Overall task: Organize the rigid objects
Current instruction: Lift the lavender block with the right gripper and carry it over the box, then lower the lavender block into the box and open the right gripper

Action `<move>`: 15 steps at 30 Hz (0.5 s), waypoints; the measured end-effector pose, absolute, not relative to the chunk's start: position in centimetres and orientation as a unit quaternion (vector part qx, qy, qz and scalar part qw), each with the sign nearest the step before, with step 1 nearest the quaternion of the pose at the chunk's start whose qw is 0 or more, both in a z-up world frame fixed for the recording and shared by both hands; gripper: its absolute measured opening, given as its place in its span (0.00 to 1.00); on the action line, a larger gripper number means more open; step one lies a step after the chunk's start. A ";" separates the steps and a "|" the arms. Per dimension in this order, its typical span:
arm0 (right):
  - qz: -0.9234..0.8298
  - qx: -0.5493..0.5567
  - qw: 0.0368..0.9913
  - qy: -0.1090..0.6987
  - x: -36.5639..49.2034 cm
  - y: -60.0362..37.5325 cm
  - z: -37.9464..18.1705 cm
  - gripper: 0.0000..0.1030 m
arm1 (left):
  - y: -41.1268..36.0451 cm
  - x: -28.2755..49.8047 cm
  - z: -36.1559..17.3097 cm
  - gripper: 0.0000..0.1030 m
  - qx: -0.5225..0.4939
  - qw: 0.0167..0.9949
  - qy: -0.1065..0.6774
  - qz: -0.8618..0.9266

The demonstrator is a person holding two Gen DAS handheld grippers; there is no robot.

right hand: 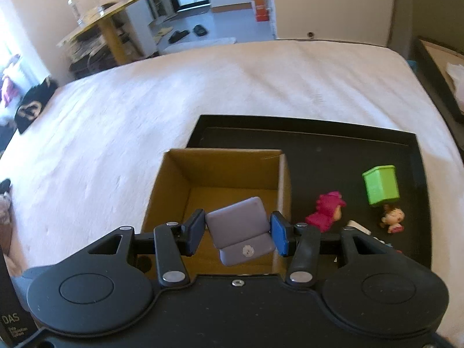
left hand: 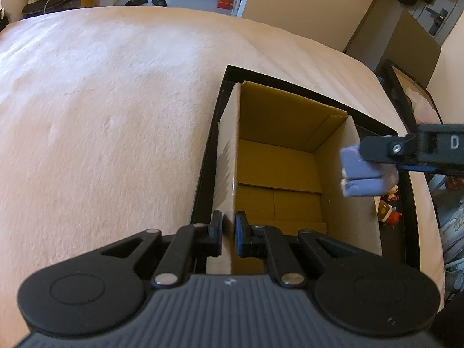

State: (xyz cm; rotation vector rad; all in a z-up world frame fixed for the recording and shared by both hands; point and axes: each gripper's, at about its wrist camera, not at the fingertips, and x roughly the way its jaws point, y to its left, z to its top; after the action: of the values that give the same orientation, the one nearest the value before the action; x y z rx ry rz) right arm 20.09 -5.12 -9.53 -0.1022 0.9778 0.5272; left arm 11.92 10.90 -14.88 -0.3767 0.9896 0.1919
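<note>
Left wrist view: a pale bed cover is seen across the left side, and on it a black tray is laid. Inside the tray a cardboard box stands open, with nothing seen inside it. The box's near left wall is pinched by the left gripper, its jaws drawn narrow with one pad on each face of the wall. At the right edge the right gripper is seen, with a lavender toy sofa clamped in it above the box's right wall.

Right wrist view: the sofa is held tilted between the pads of the right gripper, over the box. To the right, on the tray, a pink figurine, a green block and a small doll figure are found, set apart from one another.
</note>
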 end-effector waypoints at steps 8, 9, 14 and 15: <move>0.295 -0.077 0.838 0.452 19.7 -2.8 -9.5 0.47 | 10.6 11.9 -14.8 0.08 -0.175 0.861 0.469 0.094; 0.299 -0.083 0.838 0.448 19.7 -2.5 -9.5 0.47 | 10.6 11.9 -14.8 0.08 -0.175 0.861 0.469 0.093; 0.312 -0.092 0.839 0.436 20.0 -1.6 -9.2 0.47 | 10.7 12.0 -14.9 0.08 -0.177 0.859 0.471 0.095; 0.315 -0.088 0.840 0.434 20.1 -1.6 -9.1 0.47 | 10.7 12.0 -14.8 0.08 -0.177 0.859 0.471 0.094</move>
State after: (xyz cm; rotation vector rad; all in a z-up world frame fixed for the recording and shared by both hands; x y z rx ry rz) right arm 20.08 -1.56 -9.09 -0.1861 0.9173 0.6655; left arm 11.99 10.70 -14.82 -0.3716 0.9886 0.1983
